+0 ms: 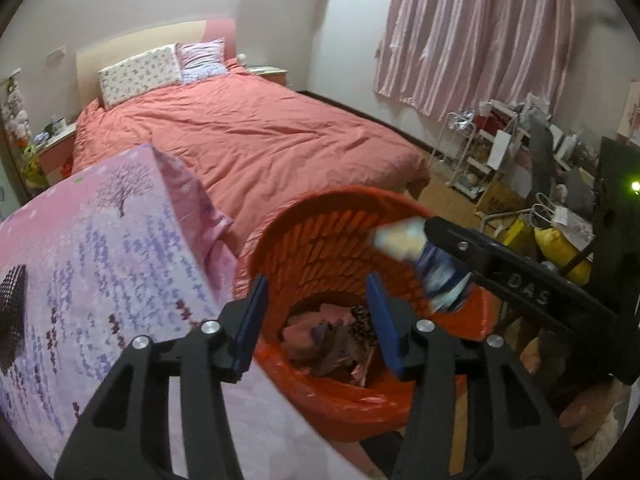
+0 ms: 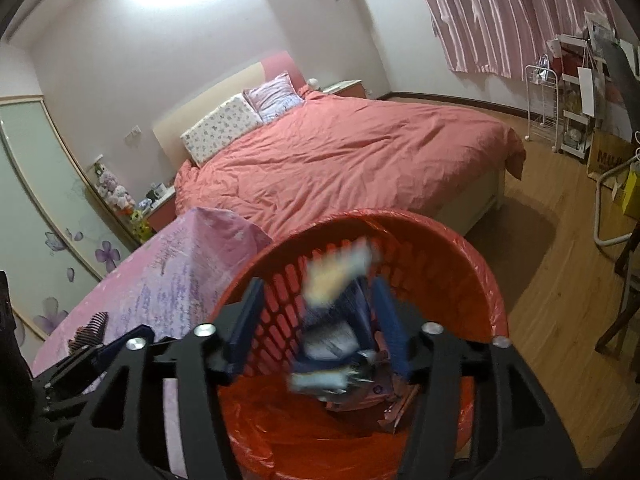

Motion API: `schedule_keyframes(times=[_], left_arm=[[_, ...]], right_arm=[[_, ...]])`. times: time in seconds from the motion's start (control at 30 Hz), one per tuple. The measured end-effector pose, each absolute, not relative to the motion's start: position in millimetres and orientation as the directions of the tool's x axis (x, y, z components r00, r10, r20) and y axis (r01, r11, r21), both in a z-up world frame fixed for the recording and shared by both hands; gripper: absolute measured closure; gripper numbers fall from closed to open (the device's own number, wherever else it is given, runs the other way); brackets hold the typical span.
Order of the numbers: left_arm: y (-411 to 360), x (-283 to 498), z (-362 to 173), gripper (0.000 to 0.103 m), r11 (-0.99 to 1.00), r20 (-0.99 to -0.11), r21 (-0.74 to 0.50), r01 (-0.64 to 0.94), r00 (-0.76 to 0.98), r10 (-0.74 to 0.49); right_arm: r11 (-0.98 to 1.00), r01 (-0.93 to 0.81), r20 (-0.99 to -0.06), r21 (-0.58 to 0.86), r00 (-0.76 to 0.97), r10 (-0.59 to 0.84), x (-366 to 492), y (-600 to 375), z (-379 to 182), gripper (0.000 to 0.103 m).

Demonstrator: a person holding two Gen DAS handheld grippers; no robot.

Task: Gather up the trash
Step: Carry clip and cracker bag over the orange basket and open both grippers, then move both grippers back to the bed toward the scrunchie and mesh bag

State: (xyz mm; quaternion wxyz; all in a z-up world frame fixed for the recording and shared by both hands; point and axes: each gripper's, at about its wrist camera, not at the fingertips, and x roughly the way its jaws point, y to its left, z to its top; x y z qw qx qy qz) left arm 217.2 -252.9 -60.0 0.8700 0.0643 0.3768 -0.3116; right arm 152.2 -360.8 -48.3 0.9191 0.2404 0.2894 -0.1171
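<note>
A red slotted waste basket [image 1: 320, 240] lined with a red bag stands beside a table with a pink and purple cloth [image 1: 100, 264]. Crumpled wrappers [image 1: 332, 340] lie at its bottom. My left gripper [image 1: 316, 320] is open and empty just above the basket's near rim. My right gripper [image 2: 316, 328] is open over the basket [image 2: 460, 264]; it enters the left wrist view from the right [image 1: 480, 256]. A blue, white and yellow packet [image 2: 336, 312], blurred by motion, is between its fingers, falling into the basket. The packet also shows in the left wrist view [image 1: 424, 260].
A bed with a salmon cover [image 1: 248, 132] lies beyond the basket. Shelves, boxes and bags [image 1: 520, 184] crowd the right wall under pink curtains [image 1: 480, 32]. A wooden floor [image 2: 560, 280] runs to the right. A black comb [image 2: 90, 330] lies on the table cloth.
</note>
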Motion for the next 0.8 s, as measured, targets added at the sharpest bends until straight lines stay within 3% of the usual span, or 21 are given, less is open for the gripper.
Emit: schedule_keyframes(times=[0.1, 0.6, 0.8], left_arm=[[-239.7, 223.1, -61.2, 0.047, 0.819, -0.7, -0.117, 0.562, 0.538, -0.469], [-110.3, 244.2, -55.8, 0.04, 0.94, -0.697, -0.061, 0.335, 0.66, -0.281], [-23.9, 261.6, -50.5, 0.04, 0.988, -0.685, -0.013, 0.151, 0.719, -0.119]], right_arm=[[0.863, 0.358, -0.596, 0.356, 0.798, -0.085, 150.1, -359.8, -51.0, 0.032], [0.916, 0.319, -0.625, 0.245, 0.774, -0.102, 158.5, -314.7, -42.7, 0.032], [0.944, 0.256, -0.627, 0.206, 0.776, -0.073, 164.2, -279.8, -38.8, 0.032]])
